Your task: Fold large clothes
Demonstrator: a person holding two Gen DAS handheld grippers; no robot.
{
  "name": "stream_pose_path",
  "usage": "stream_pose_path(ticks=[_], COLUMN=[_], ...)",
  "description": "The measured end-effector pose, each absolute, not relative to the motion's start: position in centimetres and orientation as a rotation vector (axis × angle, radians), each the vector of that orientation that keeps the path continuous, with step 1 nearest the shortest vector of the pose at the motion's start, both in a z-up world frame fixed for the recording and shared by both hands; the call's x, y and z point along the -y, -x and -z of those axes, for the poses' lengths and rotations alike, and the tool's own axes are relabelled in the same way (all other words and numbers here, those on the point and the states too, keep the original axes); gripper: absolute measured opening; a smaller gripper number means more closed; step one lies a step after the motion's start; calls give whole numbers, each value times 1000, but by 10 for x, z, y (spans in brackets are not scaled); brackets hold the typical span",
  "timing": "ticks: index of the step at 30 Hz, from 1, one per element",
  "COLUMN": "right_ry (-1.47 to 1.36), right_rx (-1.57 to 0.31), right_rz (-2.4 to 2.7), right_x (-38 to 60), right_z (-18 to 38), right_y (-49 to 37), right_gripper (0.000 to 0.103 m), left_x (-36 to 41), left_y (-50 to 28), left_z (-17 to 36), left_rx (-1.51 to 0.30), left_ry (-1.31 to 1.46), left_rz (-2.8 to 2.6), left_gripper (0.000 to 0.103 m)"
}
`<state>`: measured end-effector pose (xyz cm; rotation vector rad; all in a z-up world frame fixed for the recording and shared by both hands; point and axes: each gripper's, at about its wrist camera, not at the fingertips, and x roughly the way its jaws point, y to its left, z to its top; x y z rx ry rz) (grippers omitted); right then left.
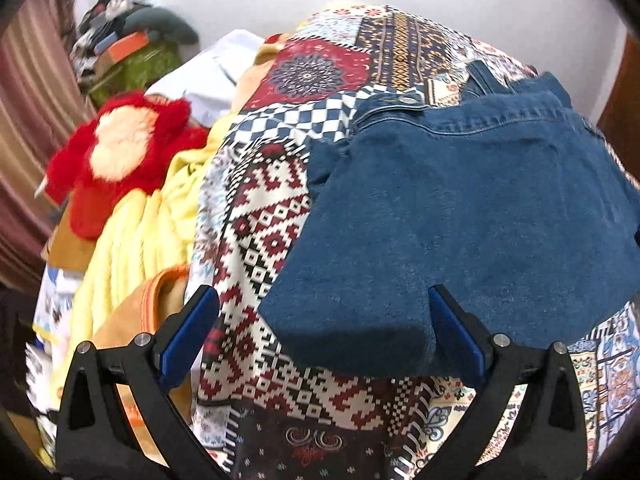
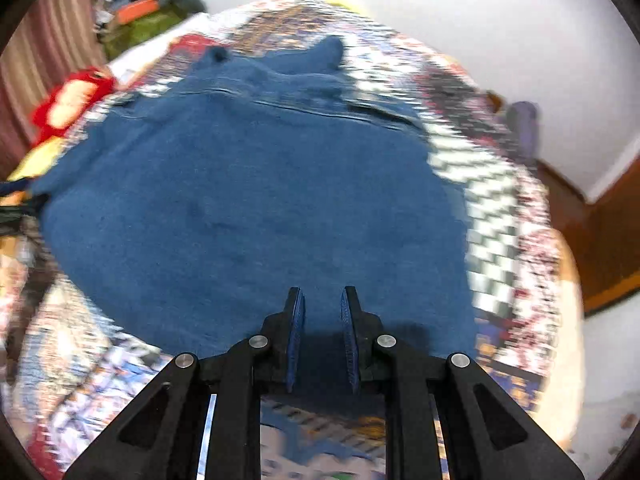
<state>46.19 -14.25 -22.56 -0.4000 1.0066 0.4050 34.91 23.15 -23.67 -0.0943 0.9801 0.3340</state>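
Observation:
Blue denim jeans lie folded on a patchwork bedspread, with the waistband and button at the far side. My left gripper is wide open, and the near folded corner of the jeans lies between its blue pads without being pinched. In the right wrist view the jeans fill the middle and look sharper than the blurred bedspread. My right gripper is shut on the near edge of the denim, with cloth showing between its narrow pads.
Left of the jeans lie a red plush toy, yellow cloth, an orange-brown bag and a white garment. A heap of boxes and clothes stands by the striped curtain. The bed's right edge drops to a wooden floor.

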Motion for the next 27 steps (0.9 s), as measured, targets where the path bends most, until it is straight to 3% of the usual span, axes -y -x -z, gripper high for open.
stream_pose_path(ticks=[10,19,27], right_ry=[469,462,364], right_rx=[-1005,-1083,-984], right_rz=[-259,-98,-178], right_x=[188,239,232], right_z=[227,230,178], right_y=[-456,-450,-423], right_gripper=[15,15,15], left_x=[-255,-252,-240], left_y=[-325,-297,-283], left_z=[242,228,216], left_rx=[-1001,-995,-973], left_ry=[279,255,462], left_rz=[-416,-528,-336], left_gripper=[103,103,103])
